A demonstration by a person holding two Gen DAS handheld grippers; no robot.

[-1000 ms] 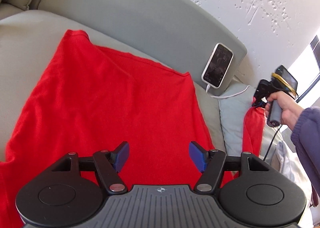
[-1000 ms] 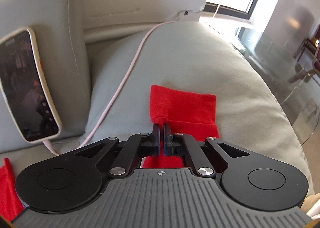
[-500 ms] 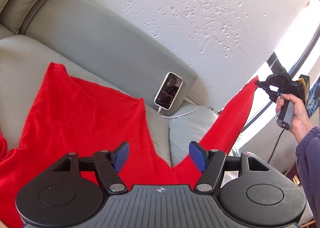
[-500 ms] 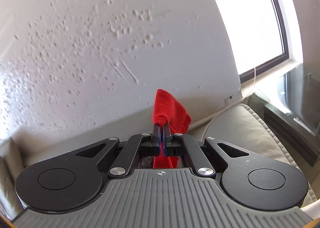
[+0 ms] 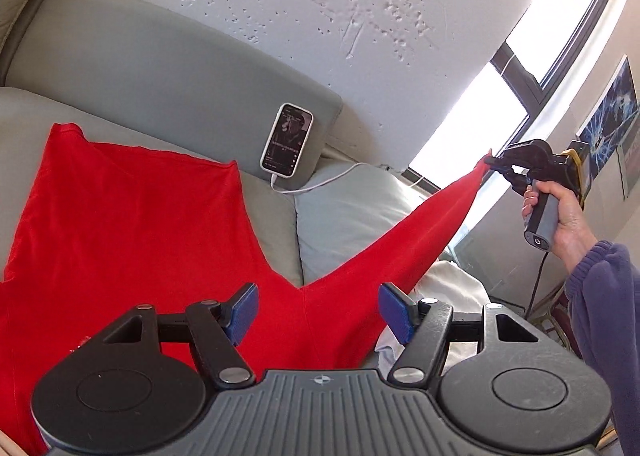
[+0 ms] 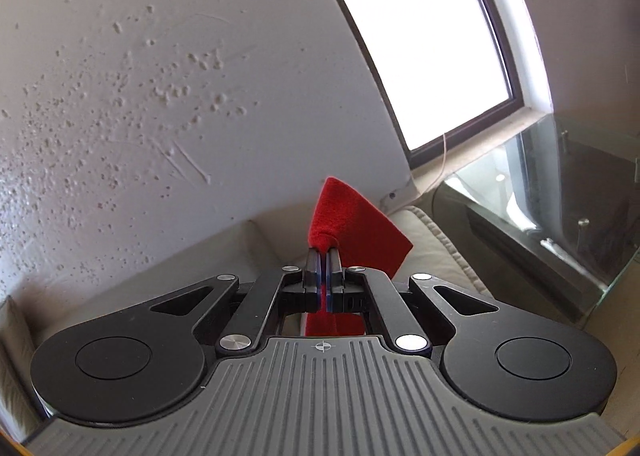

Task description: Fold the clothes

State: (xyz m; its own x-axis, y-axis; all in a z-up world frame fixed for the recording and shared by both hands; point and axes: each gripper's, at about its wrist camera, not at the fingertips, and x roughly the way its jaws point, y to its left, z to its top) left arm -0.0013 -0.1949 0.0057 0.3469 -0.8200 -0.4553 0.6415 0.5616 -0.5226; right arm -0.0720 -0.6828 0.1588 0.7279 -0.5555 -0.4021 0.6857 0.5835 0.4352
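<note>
Right wrist view has the right gripper (image 6: 323, 256) at its centre, its two black fingers pressed together on the end of a red garment (image 6: 352, 224). A bunched fold of the cloth sticks up just past the fingertips, and more of it shows below them, between the finger arms. Beyond the cloth lies a pale sofa cushion (image 6: 432, 244), then a white wall (image 6: 160, 76) pitted with small marks. A bright window (image 6: 420, 40) with a dark frame fills the upper right, and a glass surface (image 6: 540, 192) sits under it at the right.

Left wrist view shows the left gripper (image 5: 318, 312) with its blue pads standing well apart and nothing between them; it hangs above the red cloth without touching it. Most of the garment (image 5: 132, 216) is spread flat on the seat of a grey sofa (image 5: 160, 68), one part reaching toward the backrest. A second part rises off the seat in a taut strip toward the right, ending in the closed tips of the other gripper (image 5: 490, 165), which a hand (image 5: 564, 212) in a blue sleeve (image 5: 604, 304) holds up by its grey handle in front of the window. A phone (image 5: 287, 140) leans upright against the backrest, near the far edge of the cloth but apart from it, with a white cable (image 5: 320, 186) running from its lower end across the cushion. A white cloth (image 5: 452, 288) lies under the raised strip at the right
</note>
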